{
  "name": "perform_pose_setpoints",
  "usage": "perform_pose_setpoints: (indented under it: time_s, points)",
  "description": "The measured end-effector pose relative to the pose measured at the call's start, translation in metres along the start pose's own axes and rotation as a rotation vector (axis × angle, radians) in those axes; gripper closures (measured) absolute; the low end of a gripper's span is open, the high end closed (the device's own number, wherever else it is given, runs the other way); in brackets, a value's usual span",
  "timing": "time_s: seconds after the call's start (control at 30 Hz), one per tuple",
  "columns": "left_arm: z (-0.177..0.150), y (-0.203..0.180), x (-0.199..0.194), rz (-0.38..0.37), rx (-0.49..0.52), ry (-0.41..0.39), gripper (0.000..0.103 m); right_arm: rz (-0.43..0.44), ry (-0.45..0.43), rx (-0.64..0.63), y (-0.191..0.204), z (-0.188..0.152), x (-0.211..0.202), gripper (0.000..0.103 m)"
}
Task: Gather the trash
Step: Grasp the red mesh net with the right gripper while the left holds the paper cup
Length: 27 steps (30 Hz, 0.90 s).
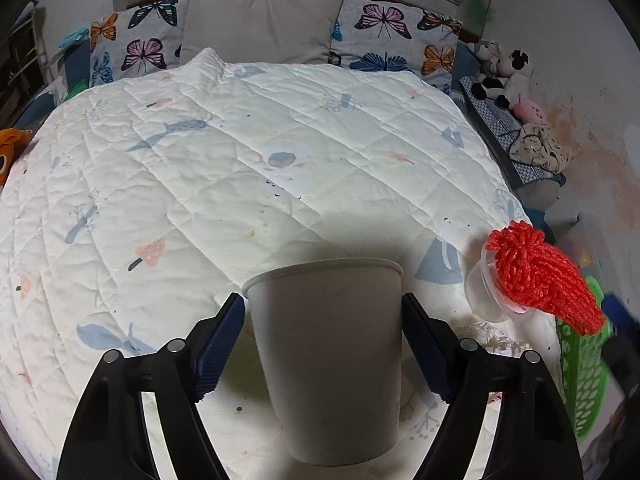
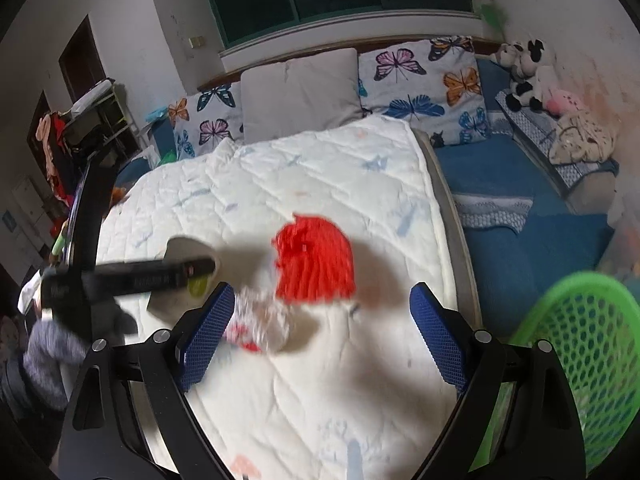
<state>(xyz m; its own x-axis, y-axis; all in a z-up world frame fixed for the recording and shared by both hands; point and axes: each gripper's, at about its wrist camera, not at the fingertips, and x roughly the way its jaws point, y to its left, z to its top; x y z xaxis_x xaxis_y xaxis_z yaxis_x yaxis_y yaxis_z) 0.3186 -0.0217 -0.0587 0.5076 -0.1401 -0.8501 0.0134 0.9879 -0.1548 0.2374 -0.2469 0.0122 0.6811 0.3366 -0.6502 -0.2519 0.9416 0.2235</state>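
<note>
Trash is not yet collected: a grey paper cup [image 1: 326, 360] stands upright on the white quilted bed cover [image 1: 200, 160], between the spread jaws of the left gripper [image 1: 324, 344], whose pads sit just beside its walls, apparently not pressing. Beside it lie a clear plastic cup stuffed with red netting [image 1: 532, 276] and a crumpled wrapper [image 2: 260, 320]. The right gripper [image 2: 320, 344] hangs open and empty. The green mesh basket [image 2: 592, 360] waits at the bed's edge.

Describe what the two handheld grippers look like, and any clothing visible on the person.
Both the left gripper and right gripper have glossy black, wedge-shaped arms with silver round bolts, ending in blue fingers with a fine ribbed or dimpled texture. No cables show. A grey knitted sleeve shows in the right wrist view.
</note>
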Motion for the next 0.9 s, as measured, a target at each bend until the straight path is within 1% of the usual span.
perform_pose_setpoints:
  time_s: [0.1,0.17,0.23,0.37,0.5,0.57,0.63,0.7,0.83,0.9]
  points:
    - [0.000,0.003,0.003,-0.025,-0.007,0.011,0.032,0.002,0.012,-0.023,0.004,0.010,0.013,0.018]
    - [0.000,0.003,0.003,-0.030,-0.005,0.008,0.033,-0.006,0.026,-0.050,0.008,0.014,0.024,0.019]
    - [0.000,0.004,0.002,-0.036,0.001,0.004,0.034,-0.008,0.040,-0.064,0.011,0.015,0.032,0.022]
    - [-0.001,0.006,0.000,-0.052,-0.001,0.000,0.036,-0.027,0.081,-0.086,0.013,0.015,0.053,0.027]
    - [-0.001,0.006,-0.002,-0.057,0.006,-0.007,0.037,-0.054,0.113,-0.109,0.013,0.010,0.065,0.034]
    - [-0.001,0.006,-0.003,-0.056,0.012,-0.013,0.038,-0.072,0.119,-0.122,0.013,0.007,0.068,0.039]
    - [-0.002,0.005,-0.005,-0.060,0.014,-0.017,0.038,-0.075,0.123,-0.123,0.012,0.007,0.070,0.046]
    - [-0.001,0.004,-0.006,-0.063,0.016,-0.020,0.039,-0.081,0.125,-0.122,0.010,0.005,0.071,0.052]
    - [-0.002,0.002,-0.013,-0.070,0.021,-0.033,0.039,-0.080,0.109,-0.111,0.008,0.003,0.066,0.058]
    - [-0.003,0.002,-0.018,-0.074,0.022,-0.041,0.039,-0.074,0.098,-0.107,0.007,0.003,0.060,0.060]
